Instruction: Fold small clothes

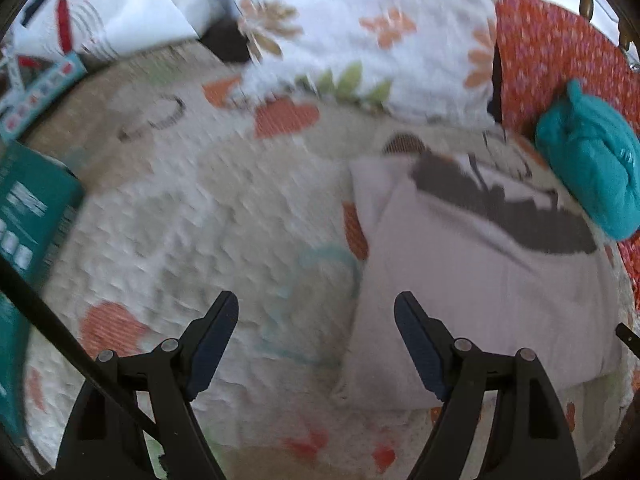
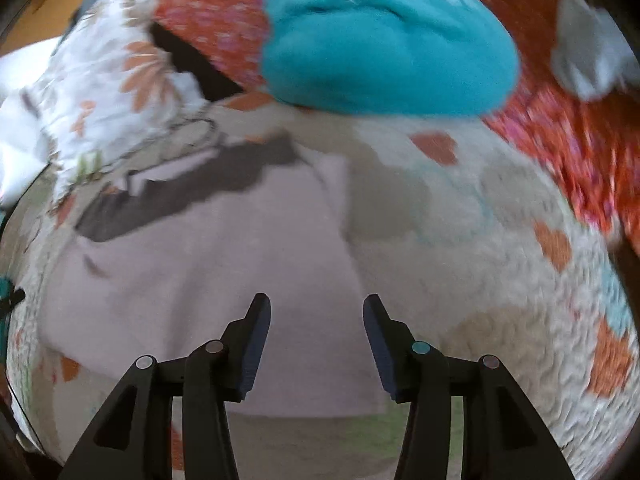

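On the quilted bedspread lies the pale pink garment, spread mostly flat, with a dark grey band across its far end and some white pattern in that band, too blurred to make out. In the left wrist view it sits right of centre; in the right wrist view the same pale pink garment fills the lower left and middle.

Left gripper: jaws spread wide, nothing between them, right finger over the garment's near left edge, left finger over bare quilt. Contact with the cloth cannot be told. Right gripper: jaws spread, empty, both fingers over the garment's near part.

Teal bundled cloth sits beyond the garment on a red flowered fabric; right wrist view shows the teal bundled cloth large at top centre, touching the red flowered fabric. White pillow with orange flowers lies at the far side, just left of the red fabric.

Only the left view shows a teal box at the left edge with white printing, unreadable from blur, a light strip-shaped pack with red dots, also unreadable, and a white bag with red and grey marks. No container's contents visible. Only the right view shows a white cloth at upper right on the red fabric. Both views are motion-blurred.
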`<state>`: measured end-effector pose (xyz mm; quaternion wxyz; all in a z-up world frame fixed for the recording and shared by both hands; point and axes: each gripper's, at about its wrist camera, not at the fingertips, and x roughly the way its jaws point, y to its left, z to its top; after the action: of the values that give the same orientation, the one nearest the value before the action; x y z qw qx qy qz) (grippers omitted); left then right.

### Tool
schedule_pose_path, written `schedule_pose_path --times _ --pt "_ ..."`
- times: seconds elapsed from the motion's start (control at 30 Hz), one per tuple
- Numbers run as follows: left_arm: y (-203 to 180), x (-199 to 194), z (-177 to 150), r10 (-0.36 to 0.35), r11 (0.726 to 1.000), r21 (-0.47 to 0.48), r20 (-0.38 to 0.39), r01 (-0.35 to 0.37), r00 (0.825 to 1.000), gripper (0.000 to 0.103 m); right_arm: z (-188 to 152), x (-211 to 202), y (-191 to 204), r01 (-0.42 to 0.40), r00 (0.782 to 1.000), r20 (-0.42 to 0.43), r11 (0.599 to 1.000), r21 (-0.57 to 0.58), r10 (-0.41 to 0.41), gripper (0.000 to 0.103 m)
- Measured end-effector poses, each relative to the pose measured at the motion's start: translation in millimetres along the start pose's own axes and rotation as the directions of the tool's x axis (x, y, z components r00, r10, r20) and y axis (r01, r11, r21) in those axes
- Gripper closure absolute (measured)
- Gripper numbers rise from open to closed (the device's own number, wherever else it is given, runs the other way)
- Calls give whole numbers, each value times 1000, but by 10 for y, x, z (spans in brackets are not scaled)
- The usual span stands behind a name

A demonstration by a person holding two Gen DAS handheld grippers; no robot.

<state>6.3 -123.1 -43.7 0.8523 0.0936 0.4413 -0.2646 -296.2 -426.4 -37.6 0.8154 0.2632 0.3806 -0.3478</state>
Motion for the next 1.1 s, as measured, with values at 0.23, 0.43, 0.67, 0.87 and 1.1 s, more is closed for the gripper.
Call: schedule_pose_path --times 0.23,0.43,0.67,0.87,1.1 --pt "-174 410 -134 -134 990 14 -144 138 980 70 -96 162 -34 -102 991 -85 995 1 101 85" --pt "-208 209 -147 -136 988 58 -133 145 982 96 -254 -89 -192 -172 981 -101 985 -31 168 95" --pt "-121 224 -139 -107 991 63 -149 117 983 96 -524 -144 -341 -195 970 -170 974 -119 174 96" --pt "-38 28 -56 -71 995 67 -57 75 996 73 -257 -372 -493 -198 980 -39 979 -41 196 79" --pt "111 245 97 -131 988 -85 -33 128 991 32 17 121 -424 -208 976 -51 976 67 212 48"
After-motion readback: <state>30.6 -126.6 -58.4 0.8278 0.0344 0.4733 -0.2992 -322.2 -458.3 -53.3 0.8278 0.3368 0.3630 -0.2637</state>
